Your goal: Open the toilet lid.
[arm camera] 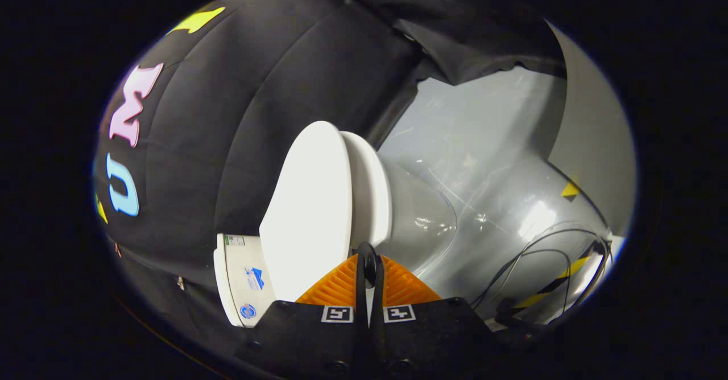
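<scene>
The view is rolled hard to one side, so the toilet (364, 209) is seen lying across the frame. The toilet lid (310, 209), a white oval, is seen nearly face-on, with the seat (372, 192) directly behind it; whether the two touch or a small gap lies between them cannot be told. The bowl (421, 221) continues beyond the seat toward the glossy grey floor (483, 141). The white tank (236, 280), bearing small stickers, is seen just beside the lid's hinge end, against the black cloth wall (256, 84).

The hand-held gripper (368, 266) is seen with its fingers (341, 289) drawn almost together, only a thin slit being left between them. The tips are placed at the lid's edge, by the seam with the seat; whether anything is pinched there cannot be told.

Black cables (546, 260) and striped yellow-black tape (554, 283) are noted on the floor past the bowl.
</scene>
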Demonstrator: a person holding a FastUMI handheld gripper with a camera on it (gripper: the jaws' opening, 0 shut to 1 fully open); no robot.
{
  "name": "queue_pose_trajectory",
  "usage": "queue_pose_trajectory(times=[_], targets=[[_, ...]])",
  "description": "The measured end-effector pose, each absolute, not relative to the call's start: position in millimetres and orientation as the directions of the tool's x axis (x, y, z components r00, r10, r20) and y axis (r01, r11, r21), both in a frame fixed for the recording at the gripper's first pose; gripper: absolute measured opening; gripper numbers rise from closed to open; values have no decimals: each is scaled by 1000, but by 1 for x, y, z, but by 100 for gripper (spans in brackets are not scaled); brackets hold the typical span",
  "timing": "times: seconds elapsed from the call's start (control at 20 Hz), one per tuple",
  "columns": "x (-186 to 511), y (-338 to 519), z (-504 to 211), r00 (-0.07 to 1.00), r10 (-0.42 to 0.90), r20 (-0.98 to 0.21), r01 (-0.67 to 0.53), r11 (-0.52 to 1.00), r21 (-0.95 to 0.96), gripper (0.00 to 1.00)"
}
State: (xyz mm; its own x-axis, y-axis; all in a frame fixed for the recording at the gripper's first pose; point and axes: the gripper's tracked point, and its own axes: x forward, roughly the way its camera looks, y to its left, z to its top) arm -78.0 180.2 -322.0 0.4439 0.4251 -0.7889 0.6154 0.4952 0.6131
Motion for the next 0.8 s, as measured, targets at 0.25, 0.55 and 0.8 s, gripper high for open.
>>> queue_pose_trajectory(times=[0.25, 0.55, 0.8], targets=[[-64, 186, -265, 524, 432, -734, 505, 537, 676, 5], [-47, 195, -209, 579, 368, -727, 303, 731, 612, 5], [-23, 220, -144, 648, 357, -672, 163, 797, 581, 5]])
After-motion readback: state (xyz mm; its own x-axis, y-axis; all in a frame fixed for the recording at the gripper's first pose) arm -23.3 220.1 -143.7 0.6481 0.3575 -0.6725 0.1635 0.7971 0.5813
